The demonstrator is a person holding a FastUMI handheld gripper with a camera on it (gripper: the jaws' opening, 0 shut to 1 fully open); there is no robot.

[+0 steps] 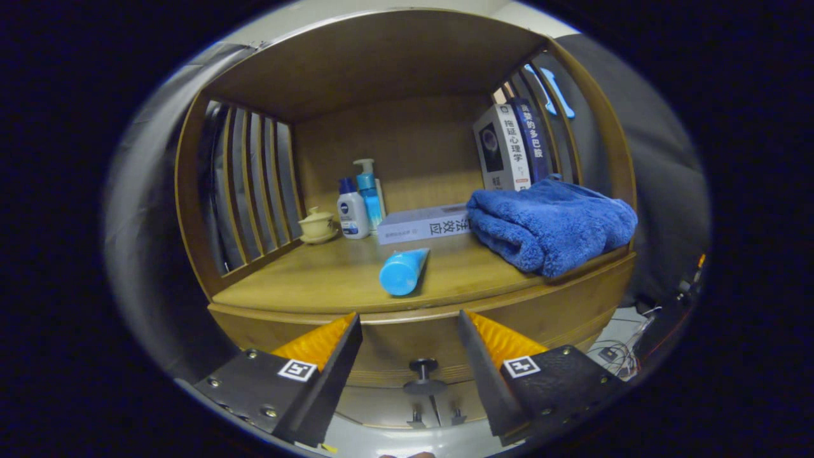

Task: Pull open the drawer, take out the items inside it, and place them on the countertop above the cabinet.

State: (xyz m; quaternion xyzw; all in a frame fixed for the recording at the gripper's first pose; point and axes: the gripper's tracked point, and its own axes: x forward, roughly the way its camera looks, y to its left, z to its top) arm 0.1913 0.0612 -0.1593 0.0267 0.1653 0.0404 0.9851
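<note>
My gripper point(410, 321) stands open in front of the wooden cabinet, its fingers level with the countertop's front edge. Below and between the fingers, the drawer front point(407, 353) is shut, and its dark round knob point(423, 375) sticks out toward me. A blue tube point(403, 271) lies on the countertop point(305, 280) just beyond the fingers, cap end toward me. A folded blue towel point(550, 222) rests on the right part of the countertop, hanging a little over the front edge. Nothing is between the fingers.
At the back of the shelf stand a small lidded cup point(317, 224), two bottles point(359, 203), a flat-lying book point(423, 224) and upright books point(512, 147). Slatted sides and a wooden top enclose the shelf. Two small knobs point(435, 418) show on lower doors. Cables point(620, 356) lie on the floor at the right.
</note>
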